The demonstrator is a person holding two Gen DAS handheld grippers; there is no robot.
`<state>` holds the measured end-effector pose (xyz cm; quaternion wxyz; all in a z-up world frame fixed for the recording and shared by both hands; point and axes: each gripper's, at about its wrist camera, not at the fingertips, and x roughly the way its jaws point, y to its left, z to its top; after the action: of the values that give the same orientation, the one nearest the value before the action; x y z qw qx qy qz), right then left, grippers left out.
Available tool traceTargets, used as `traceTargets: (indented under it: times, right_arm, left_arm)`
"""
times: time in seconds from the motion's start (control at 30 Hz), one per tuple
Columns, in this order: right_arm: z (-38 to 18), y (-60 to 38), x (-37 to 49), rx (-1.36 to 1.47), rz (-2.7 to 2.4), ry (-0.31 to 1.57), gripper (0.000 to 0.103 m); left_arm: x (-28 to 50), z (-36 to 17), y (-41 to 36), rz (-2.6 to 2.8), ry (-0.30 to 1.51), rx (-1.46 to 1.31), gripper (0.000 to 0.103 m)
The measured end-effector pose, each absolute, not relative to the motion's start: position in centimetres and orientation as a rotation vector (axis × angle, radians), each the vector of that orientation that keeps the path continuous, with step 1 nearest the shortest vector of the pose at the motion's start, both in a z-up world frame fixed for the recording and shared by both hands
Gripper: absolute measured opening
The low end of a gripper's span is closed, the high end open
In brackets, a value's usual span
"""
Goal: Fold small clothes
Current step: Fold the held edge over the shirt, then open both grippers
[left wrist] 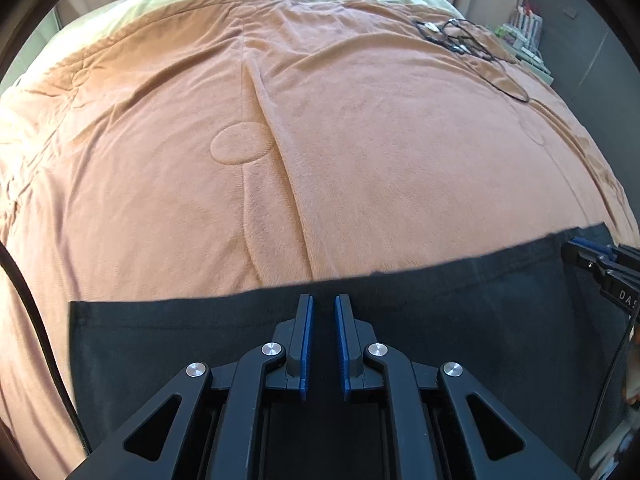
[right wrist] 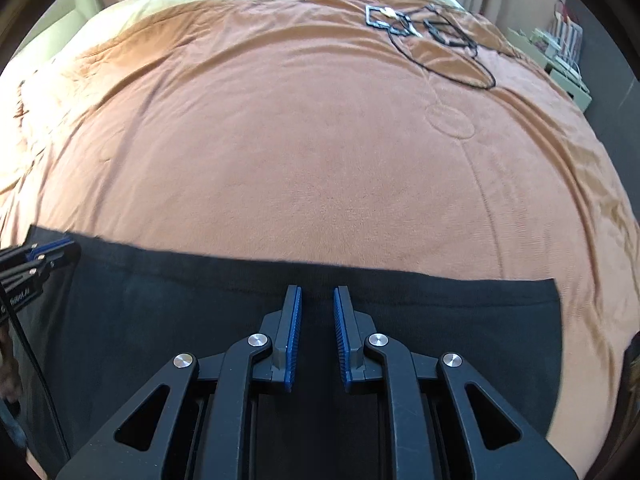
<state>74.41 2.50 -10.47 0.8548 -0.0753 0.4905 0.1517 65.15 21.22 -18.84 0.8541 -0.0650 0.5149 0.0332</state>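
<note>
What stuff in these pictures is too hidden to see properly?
- Black garment: its near part sits under the left gripper and right gripper; the kind is unclear.
- Cables on the blanket: too small to identify.
- Shelf items: small, cut by the fisheye edge.

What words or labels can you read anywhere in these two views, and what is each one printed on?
"DAS", cut off by the frame edge: white letters on the right gripper, seen in the left wrist view.
White lettering on the left gripper, seen in the right wrist view: too small and blurred to read with confidence.
Boxes on the bedside shelf: print too small to read.
Black garment, orange blanket: no text.
</note>
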Motion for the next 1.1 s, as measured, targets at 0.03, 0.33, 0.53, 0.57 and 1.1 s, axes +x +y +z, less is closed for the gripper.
traceTargets:
  times: [0.03, 0.33, 0.53, 0.57, 1.1]
  right_arm:
    - [-10.2, 2.4, 74.1, -0.166, 0.327, 1.033, 0.018]
    - [-11.3, 0.3, 69.6, -0.174, 0.365, 1.115, 0.056]
    - [-12.1, -0.1, 66.0, -0.212, 0.371, 1.15, 0.077]
    - [-12.1, -0.1, 65.5, -0.217, 0.368, 1.15, 0.077]
    - [-12.7, -2.2, 55.6, -0.2, 0.316, 1.144, 0.077]
  left_arm:
    - [64.7, -18.6, 21.3, 0.062, 1.08, -0.136, 0.014]
    - [58.3, -18.6, 22.9, 0.081, 1.116, -0.148, 0.063]
    - [53.6, -19.1, 22.7, 0.079, 1.141, -0.135, 0.072]
    - [53.0, -19.2, 22.4, 0.078, 1.147, -0.126, 0.072]
    - [44.1, -20.2, 20.5, 0.101, 1.152, -0.16, 0.073]
